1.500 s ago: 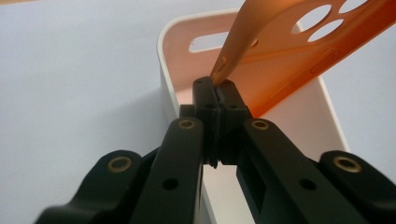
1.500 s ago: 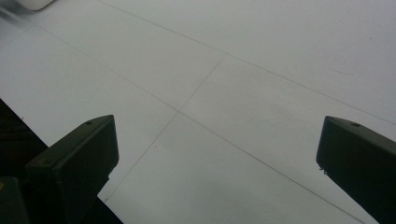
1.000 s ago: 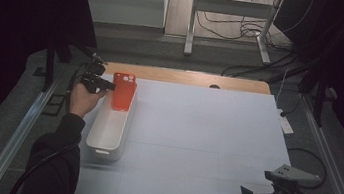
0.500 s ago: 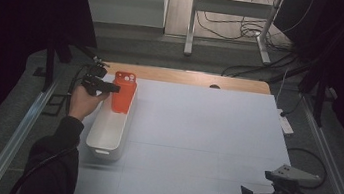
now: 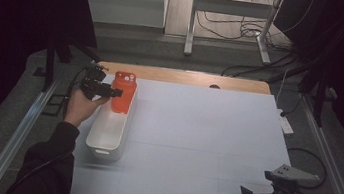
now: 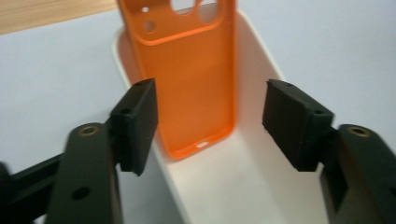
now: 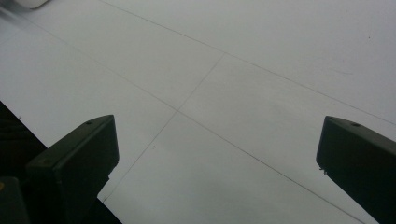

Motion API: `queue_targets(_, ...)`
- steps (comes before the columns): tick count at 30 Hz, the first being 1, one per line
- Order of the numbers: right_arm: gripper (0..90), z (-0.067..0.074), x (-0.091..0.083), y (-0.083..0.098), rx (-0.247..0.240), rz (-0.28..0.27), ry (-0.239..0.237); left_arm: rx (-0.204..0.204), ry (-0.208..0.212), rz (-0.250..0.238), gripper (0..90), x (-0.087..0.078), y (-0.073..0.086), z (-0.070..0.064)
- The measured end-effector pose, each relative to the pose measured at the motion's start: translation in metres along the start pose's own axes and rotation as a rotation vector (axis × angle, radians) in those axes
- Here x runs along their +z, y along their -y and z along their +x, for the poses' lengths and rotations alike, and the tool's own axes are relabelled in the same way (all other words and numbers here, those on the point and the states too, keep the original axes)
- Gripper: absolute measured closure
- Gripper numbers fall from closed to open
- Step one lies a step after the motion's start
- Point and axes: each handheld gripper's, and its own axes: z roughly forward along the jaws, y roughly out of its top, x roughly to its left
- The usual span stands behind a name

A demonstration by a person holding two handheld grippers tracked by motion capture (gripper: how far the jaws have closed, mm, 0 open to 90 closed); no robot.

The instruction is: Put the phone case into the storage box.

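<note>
As the left gripper point(image 6: 208, 126), jaws just spreading, frees the orange phone case point(image 6: 189, 74), it may topple inside the white bin point(image 5: 110, 131).

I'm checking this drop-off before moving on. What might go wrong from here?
The orange case stands leaning on the far wall of the white bin; it may slide down or tip over the rim. The left gripper, jaws just opened and off the case, straddles it closely, so pulling back could snag it.

Lab, framed table point(image 5: 196, 130), floor cables point(image 5: 244, 68)
</note>
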Motion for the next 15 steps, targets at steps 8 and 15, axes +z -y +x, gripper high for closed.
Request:
queue_targets(8, 0.0, 0.000, 0.000, 0.000, -0.003, 0.000, 0.000, 0.042, 0.032, -0.014, 21.3, -0.007, 0.010, -0.011)
queue_targets(15, 0.0, 0.001, 0.000, 0.000, -0.005, 0.001, 0.000, 0.065, 0.036, -0.013, 15.2, -0.008, 0.020, -0.016)
